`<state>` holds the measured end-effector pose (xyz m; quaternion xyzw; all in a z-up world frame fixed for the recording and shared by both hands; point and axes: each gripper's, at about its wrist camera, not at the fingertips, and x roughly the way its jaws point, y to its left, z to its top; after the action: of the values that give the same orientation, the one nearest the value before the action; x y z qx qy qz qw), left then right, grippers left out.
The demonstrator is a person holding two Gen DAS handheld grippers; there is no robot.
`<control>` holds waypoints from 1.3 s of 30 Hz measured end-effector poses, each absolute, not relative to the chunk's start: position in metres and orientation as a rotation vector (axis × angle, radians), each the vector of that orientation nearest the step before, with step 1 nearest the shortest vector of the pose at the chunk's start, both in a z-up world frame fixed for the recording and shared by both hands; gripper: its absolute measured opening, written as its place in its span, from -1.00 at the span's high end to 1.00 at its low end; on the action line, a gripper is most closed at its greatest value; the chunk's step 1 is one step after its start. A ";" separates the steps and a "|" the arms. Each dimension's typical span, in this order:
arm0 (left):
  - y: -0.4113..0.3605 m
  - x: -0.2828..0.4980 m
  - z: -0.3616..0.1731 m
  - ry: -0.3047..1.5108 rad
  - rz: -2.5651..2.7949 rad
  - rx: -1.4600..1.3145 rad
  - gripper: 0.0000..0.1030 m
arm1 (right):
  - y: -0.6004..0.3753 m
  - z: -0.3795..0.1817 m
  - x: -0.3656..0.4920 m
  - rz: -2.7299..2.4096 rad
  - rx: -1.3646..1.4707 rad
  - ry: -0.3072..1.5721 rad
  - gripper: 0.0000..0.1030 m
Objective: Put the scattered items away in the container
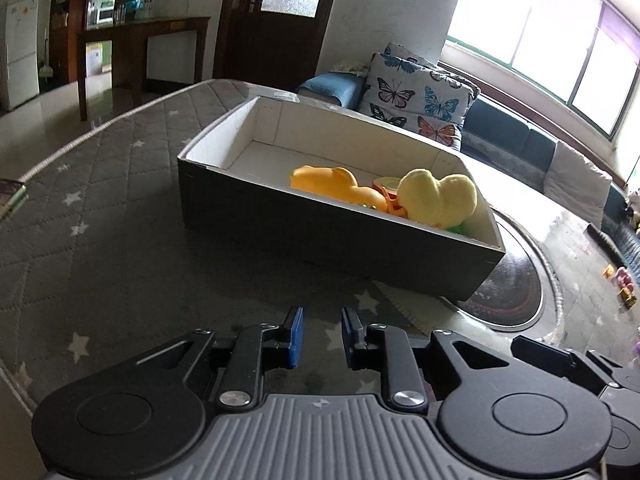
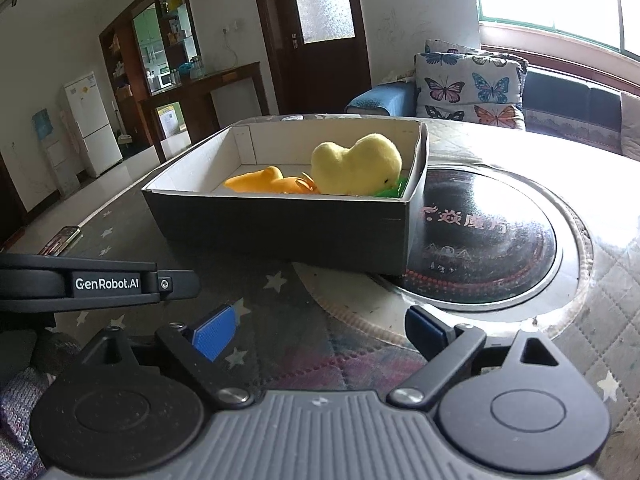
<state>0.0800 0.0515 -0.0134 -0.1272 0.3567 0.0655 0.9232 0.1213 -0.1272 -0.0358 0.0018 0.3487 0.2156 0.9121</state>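
both grippers tilt down over the star-print cover, short of the box [image 1: 320, 236]. left gripper [image 1: 322, 336] jaws narrowly apart, empty; right gripper [image 2: 320, 334] spread wide, empty. yellow plush [image 2: 356, 164] and orange toy [image 2: 264, 182] lie inside the box.

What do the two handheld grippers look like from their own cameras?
Both look alike: black linkage arms on round black pivot discs, silver screws, a ribbed grey body and blue textured pads on the fingers. The left gripper also shows beside the right gripper, its black side printed "GenRobot.AI" in white. No cables or sleeves are visible.
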 end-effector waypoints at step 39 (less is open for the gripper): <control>0.046 0.090 -0.023 0.760 0.153 -0.148 0.49 | -0.115 -0.049 0.132 0.434 -0.019 0.753 -0.82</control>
<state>0.0900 0.0460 -0.0228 -0.0719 0.3703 0.0747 0.9231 0.1323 -0.1147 -0.0487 -0.0092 0.3647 0.2103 0.9070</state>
